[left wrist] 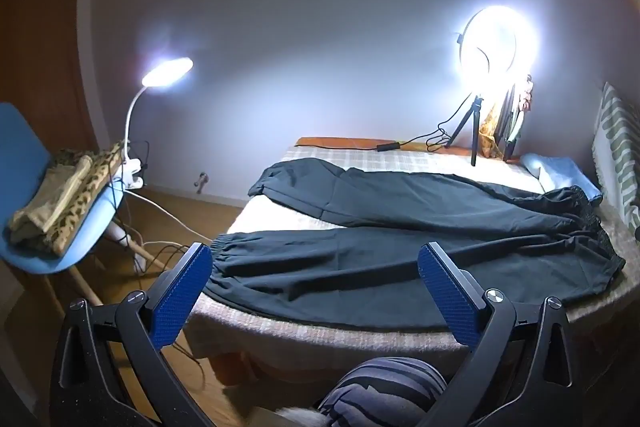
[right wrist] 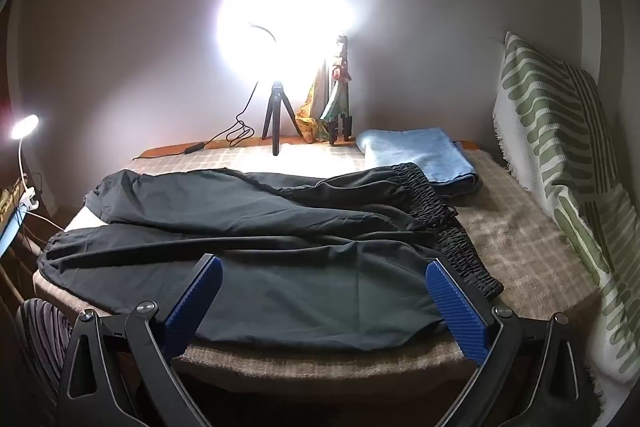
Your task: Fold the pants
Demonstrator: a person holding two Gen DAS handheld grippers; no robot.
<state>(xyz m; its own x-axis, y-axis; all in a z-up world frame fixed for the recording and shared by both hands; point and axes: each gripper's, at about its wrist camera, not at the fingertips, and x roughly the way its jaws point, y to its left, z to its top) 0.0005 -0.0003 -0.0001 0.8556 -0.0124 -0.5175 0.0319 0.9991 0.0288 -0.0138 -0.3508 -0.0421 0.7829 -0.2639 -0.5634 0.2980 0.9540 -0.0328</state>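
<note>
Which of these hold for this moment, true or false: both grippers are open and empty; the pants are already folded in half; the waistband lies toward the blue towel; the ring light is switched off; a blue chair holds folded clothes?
1. Both the left gripper and the right gripper are open and empty. True.
2. The pants are folded in half. False: they lie spread out, legs apart.
3. The waistband lies toward the blue towel. True.
4. The ring light is off. False: it glows brightly.
5. The blue chair holds folded clothes. True.
</note>
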